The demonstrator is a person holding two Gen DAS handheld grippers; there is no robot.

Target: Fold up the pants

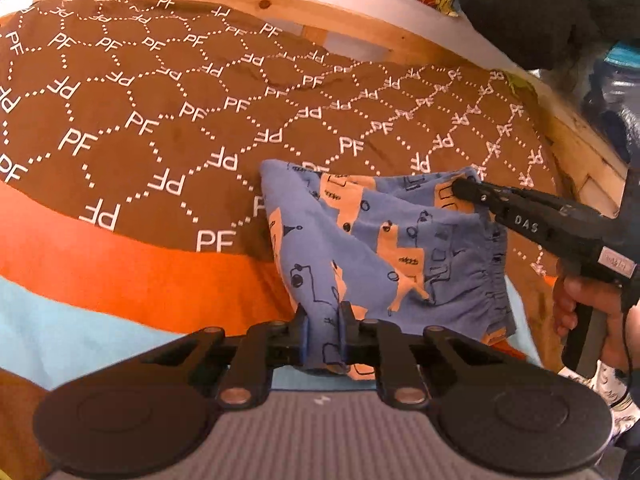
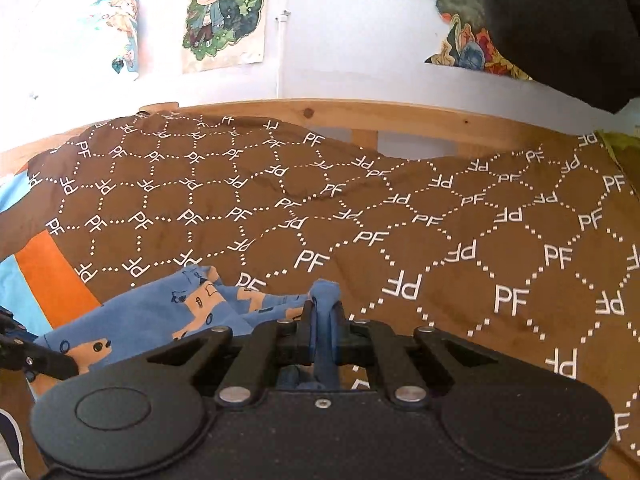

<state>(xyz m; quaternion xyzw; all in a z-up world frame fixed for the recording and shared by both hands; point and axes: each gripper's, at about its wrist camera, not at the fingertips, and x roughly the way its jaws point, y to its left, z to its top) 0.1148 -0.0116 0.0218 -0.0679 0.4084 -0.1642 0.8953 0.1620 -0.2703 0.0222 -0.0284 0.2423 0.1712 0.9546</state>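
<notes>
Now both grippers pinch the pants (image 1: 376, 240) on the bed (image 1: 140, 128): left gripper (image 1: 323, 320) and right gripper (image 2: 323, 316) each have jaws clamped on cloth. Probably best to lift evenly, keep the fabric taut, and align edges before laying down.

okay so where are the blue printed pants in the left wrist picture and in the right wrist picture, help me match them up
Left wrist view: blue printed pants lie lower centre-right, one edge clamped in the left gripper, far edge held by the right gripper.
Right wrist view: pants sit lower left, a bunch clamped in the right gripper.
Shared landmark: the brown PF-patterned blanket.
</notes>
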